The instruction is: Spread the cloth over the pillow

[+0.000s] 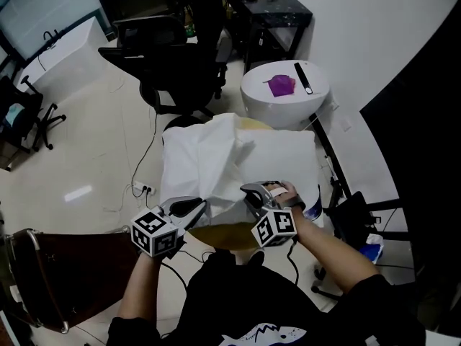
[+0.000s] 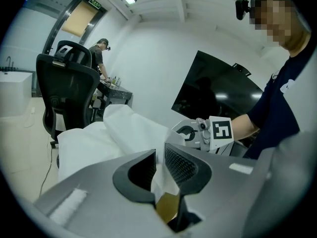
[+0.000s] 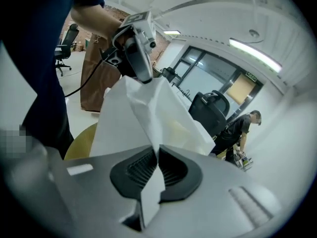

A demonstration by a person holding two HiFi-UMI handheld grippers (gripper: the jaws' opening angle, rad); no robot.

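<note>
Both forearms enter from the bottom edge of the head view and converge on the centre of the frame. The left hand [image 1: 148,254] holds the left gripper [image 1: 189,209] angled up and to the right, pointing slightly downward. The right hand [image 1: 288,197] holds the right gripper [image 1: 253,193] angled to the left, pitched more steeply downward. The two gripper tips sit near each other at the near edge of the cloth [image 1: 238,157].

Left gripper: the jaws stand almost together, with a narrow slot between them. A fold of the white cloth passes through the slot and is pinched there.

Right gripper: the jaws are pressed fully together on a thin edge of the cloth. The edge runs down between the ribbed pads [image 3: 141,168] and hangs out below them.

The cloth lies bunched and creased across the centre of the head view, over the pillow [image 1: 225,238]. The yellow pillow shows at the lower edge of the cloth, between the grippers, and at the upper edge. A round white table [image 1: 284,110] stands beyond the cloth, at upper right.
</note>
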